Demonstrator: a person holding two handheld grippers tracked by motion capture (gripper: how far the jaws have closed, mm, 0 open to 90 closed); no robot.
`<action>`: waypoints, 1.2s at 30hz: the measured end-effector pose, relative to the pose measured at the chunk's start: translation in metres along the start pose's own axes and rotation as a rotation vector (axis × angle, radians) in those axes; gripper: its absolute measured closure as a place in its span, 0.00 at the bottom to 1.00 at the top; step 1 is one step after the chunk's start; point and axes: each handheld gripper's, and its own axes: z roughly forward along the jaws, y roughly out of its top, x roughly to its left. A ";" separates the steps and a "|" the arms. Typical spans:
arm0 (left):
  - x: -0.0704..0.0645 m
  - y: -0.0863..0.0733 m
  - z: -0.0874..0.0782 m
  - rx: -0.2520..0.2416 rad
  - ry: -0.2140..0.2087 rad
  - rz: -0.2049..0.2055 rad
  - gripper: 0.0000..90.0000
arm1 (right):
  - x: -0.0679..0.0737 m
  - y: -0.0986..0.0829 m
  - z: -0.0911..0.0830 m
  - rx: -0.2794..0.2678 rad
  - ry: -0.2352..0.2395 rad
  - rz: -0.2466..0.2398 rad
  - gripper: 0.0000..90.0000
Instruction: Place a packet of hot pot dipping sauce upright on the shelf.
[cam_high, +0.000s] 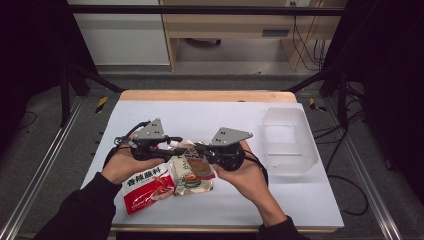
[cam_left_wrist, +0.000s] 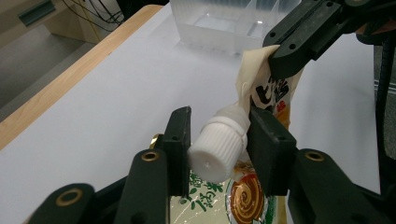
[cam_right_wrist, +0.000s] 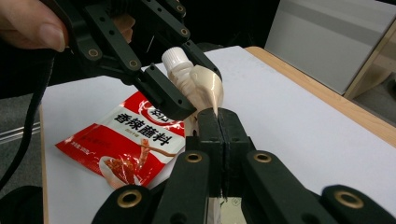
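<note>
Spouted pouch (cam_high: 192, 172) beside empty clear bin (cam_high: 291, 145)

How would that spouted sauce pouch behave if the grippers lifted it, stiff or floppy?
Probably floppy: the spouted pouch already buckles where the right gripper pinches its edge. Its white cap looks rigid, so the left gripper likely holds firm there. The glossy film may be slippery.

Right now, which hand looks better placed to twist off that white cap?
Left, probably. The left gripper has its fingers shut on the white ribbed plastic screw cap, while the right gripper pinches the beige spouted pouch by its edge, steadying it.
</note>
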 end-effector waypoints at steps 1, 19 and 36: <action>0.000 0.000 0.001 0.005 0.000 -0.001 0.70 | 0.000 0.000 0.000 0.001 -0.002 0.000 1.00; -0.016 0.031 -0.010 0.032 0.005 0.080 0.81 | -0.005 0.002 -0.013 0.008 -0.008 -0.034 0.89; -0.014 0.035 -0.020 0.059 -0.022 0.109 0.81 | -0.009 0.017 -0.011 0.218 -0.035 -0.224 0.45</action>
